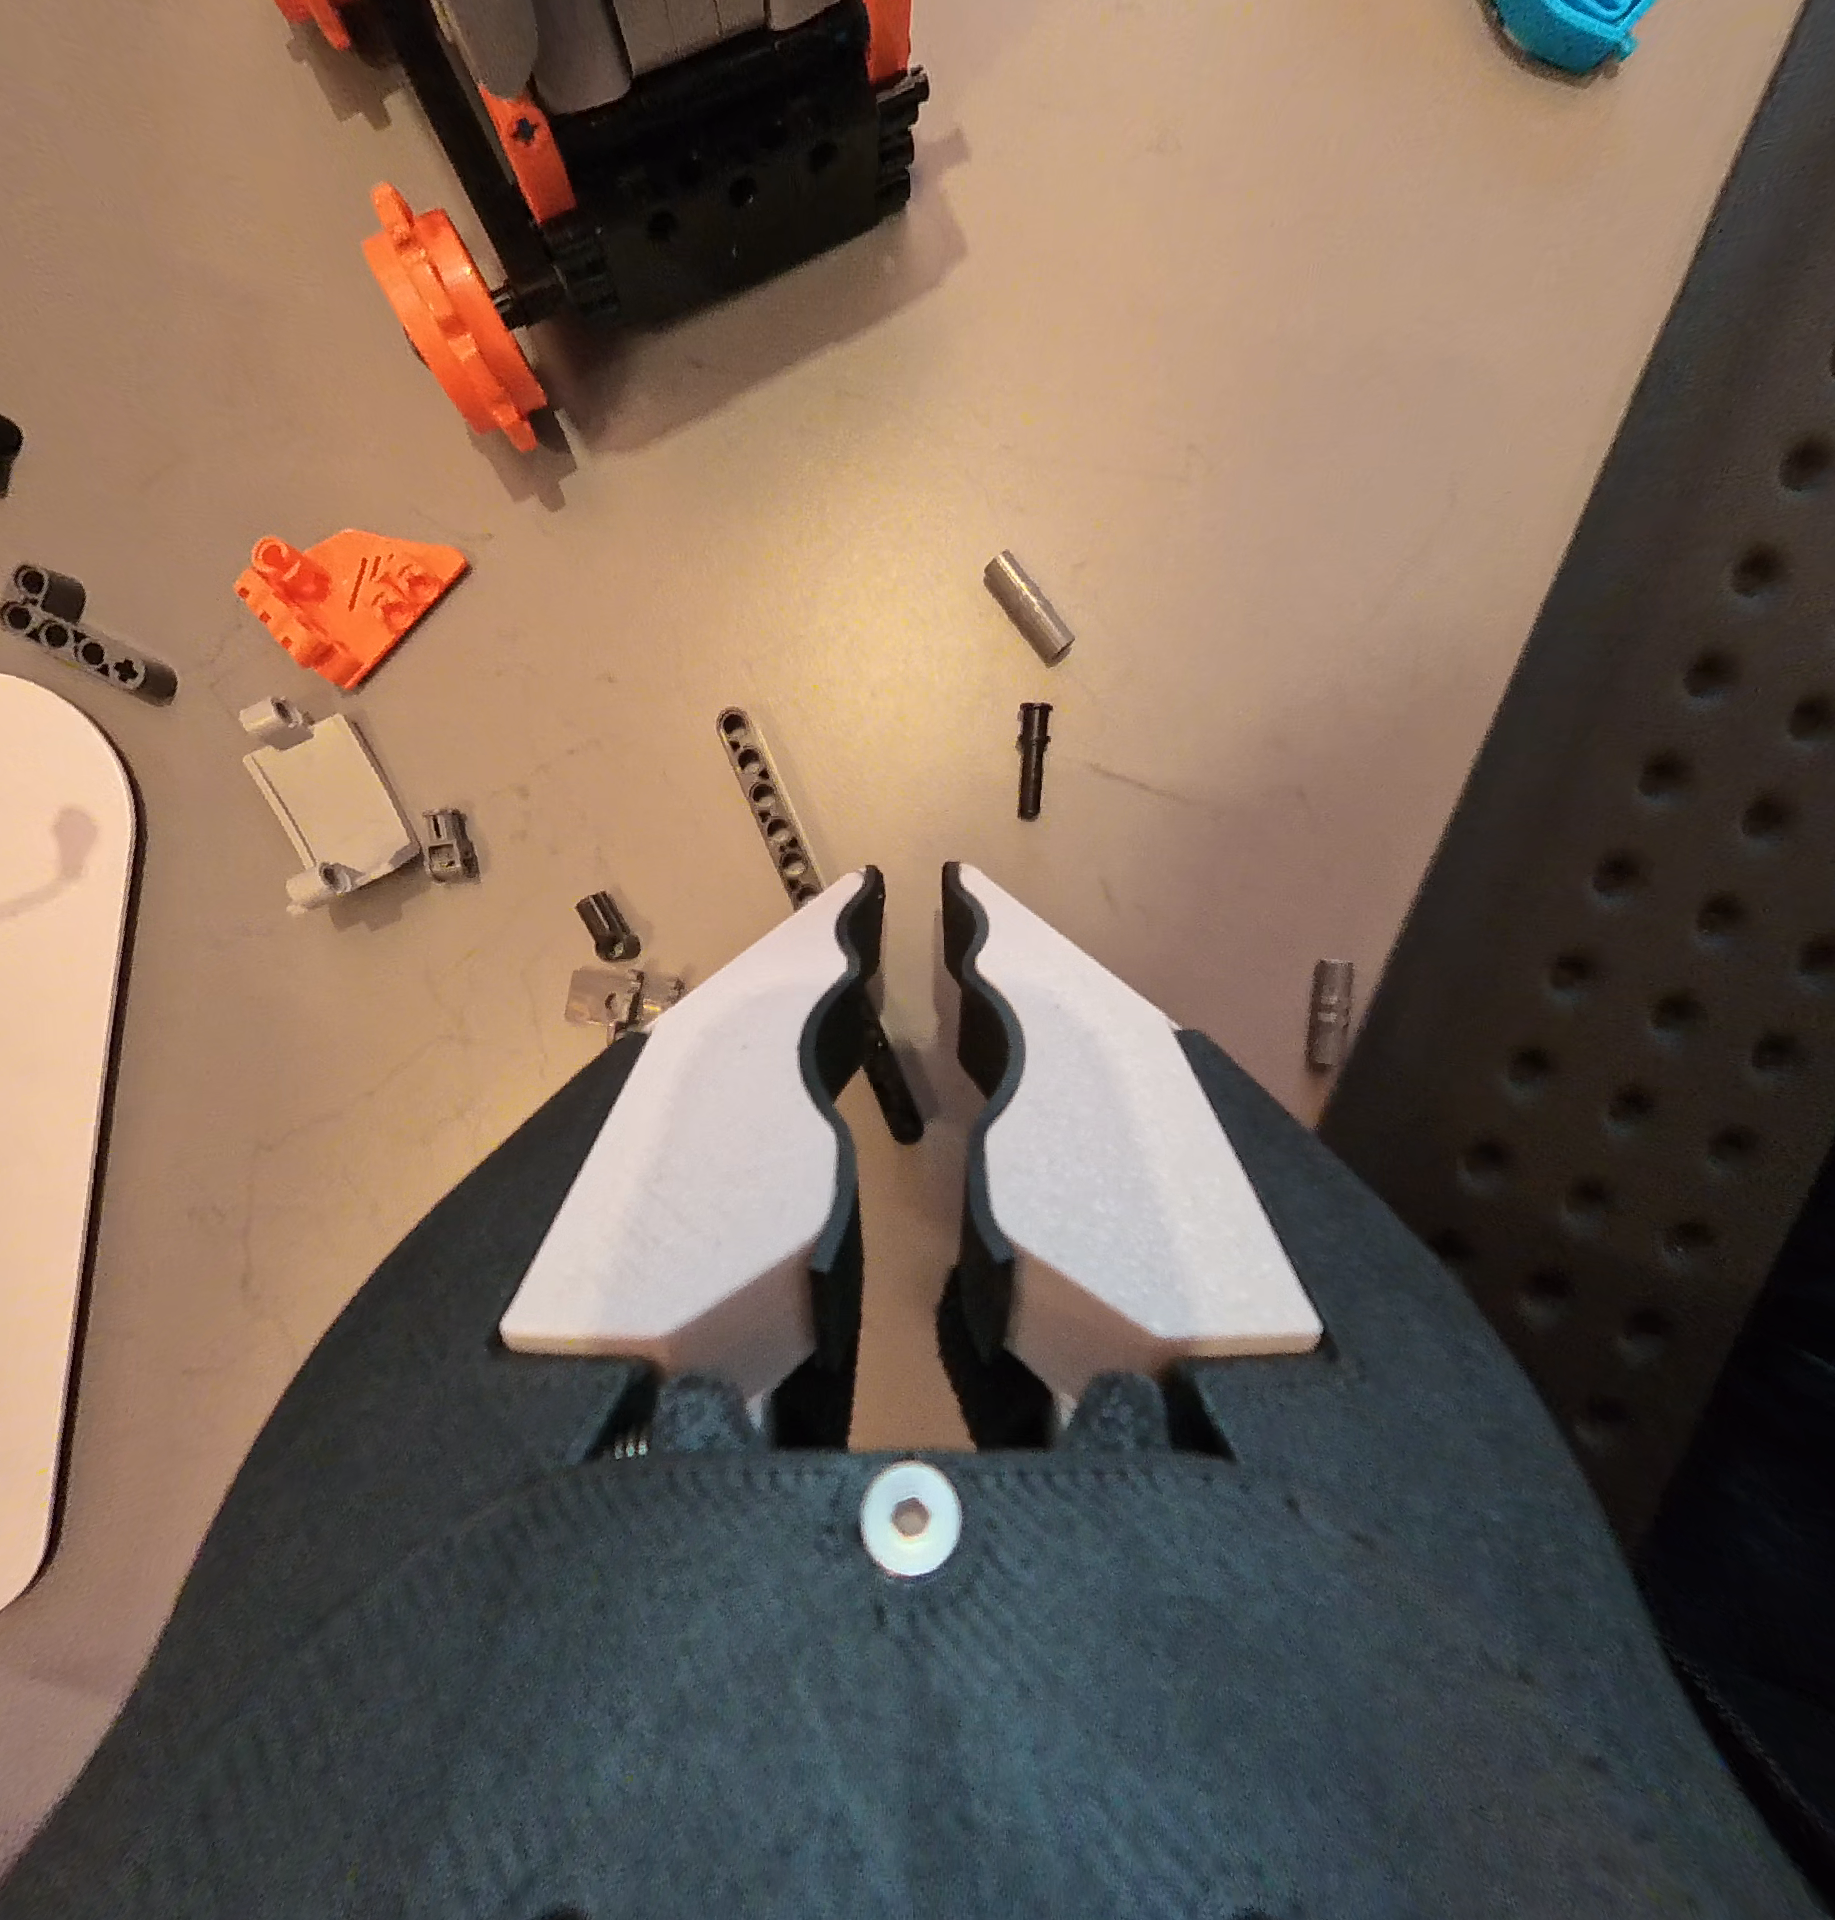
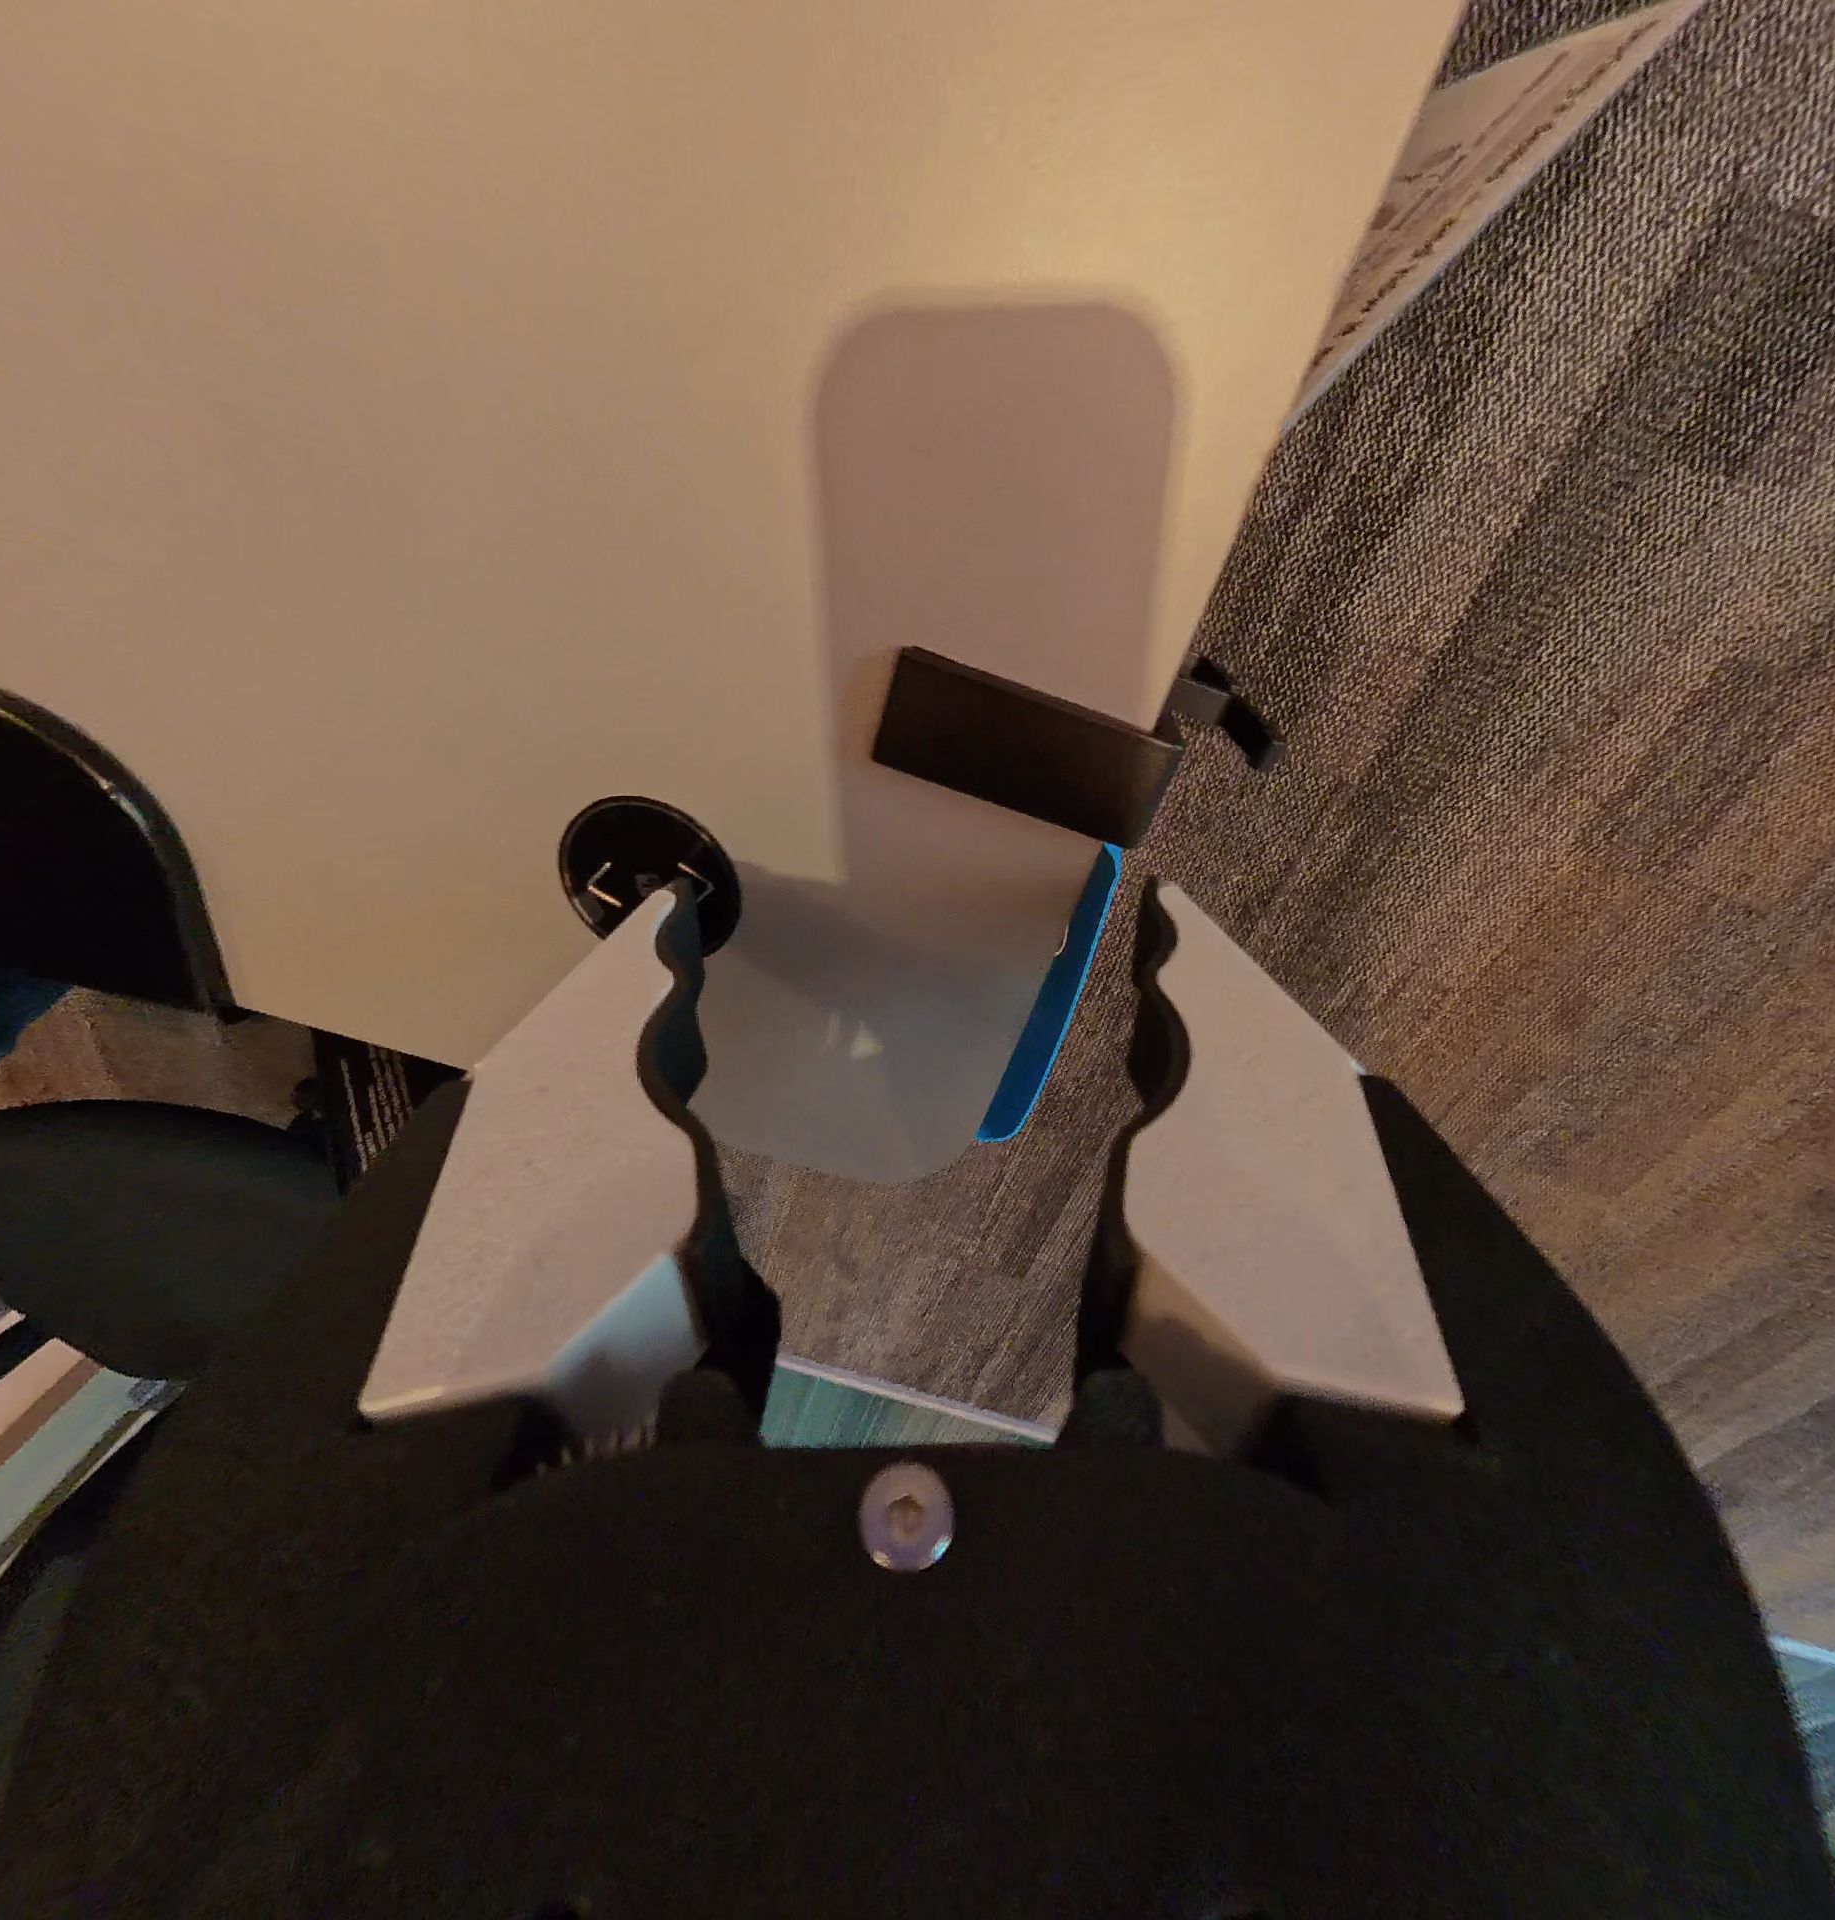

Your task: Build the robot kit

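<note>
Left wrist view: left gripper (image 1: 911,883) low over the table (image 1: 1204,364), well short of the orange-and-black brick vehicle (image 1: 684,177), jaws parted by only a narrow slit. A black pin (image 1: 892,1091) in that slit, apparently unclamped, with a grey holed beam (image 1: 767,800) nearer the vehicle. Right wrist view: right gripper (image 2: 913,896) wide open and empty, vehicle out of sight, black round cap (image 2: 632,862) at one fingertip, black bracket (image 2: 1017,743) just beyond.

Left claw (image 1: 911,883) narrowly parted, right claw (image 2: 913,904) wide.
</note>
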